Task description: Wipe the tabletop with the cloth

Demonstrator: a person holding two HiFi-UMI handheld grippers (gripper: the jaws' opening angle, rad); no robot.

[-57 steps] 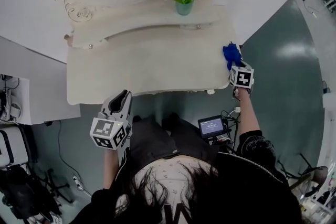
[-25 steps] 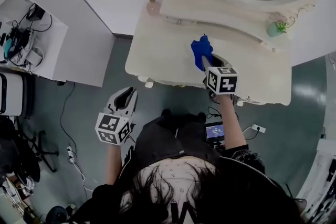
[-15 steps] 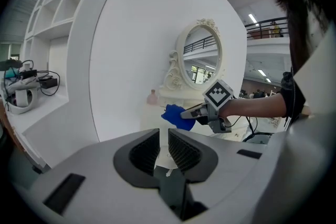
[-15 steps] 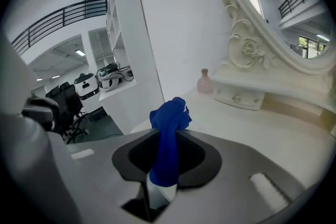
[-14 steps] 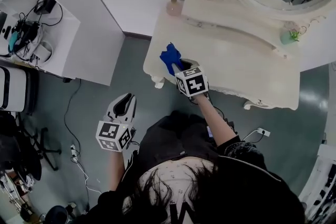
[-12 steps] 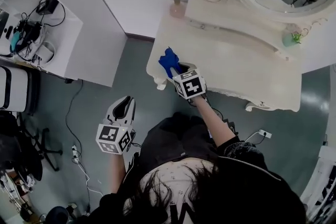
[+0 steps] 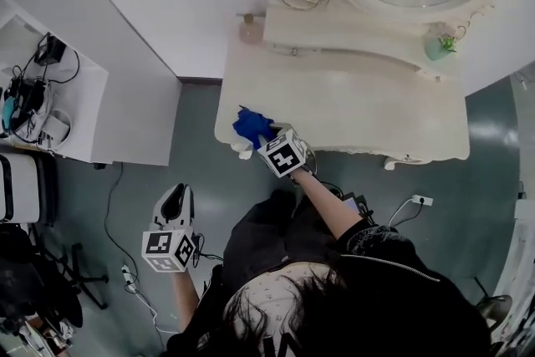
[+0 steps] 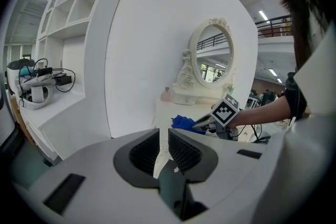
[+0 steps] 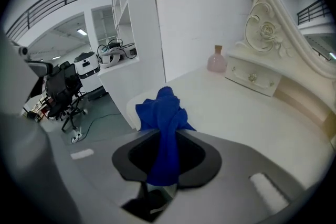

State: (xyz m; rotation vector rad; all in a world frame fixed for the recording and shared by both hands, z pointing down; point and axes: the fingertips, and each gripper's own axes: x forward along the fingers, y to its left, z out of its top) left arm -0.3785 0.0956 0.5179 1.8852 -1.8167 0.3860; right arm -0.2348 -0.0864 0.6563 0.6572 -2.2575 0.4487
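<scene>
Cream vanity tabletop [image 7: 351, 109] fills the head view's upper middle. On its lower-left corner sits the blue cloth [image 7: 249, 125], soft, light and bunched, so it should drag easily. The right gripper [image 7: 266, 138] pinches its near tail. At lower left, the left gripper [image 7: 173, 198] hangs nearly closed and empty.

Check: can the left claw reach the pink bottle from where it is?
Probably not. The left claw hangs over the floor, off the front edge of the table; the pink bottle stands at its far back corner. Nothing blocks the way.
</scene>
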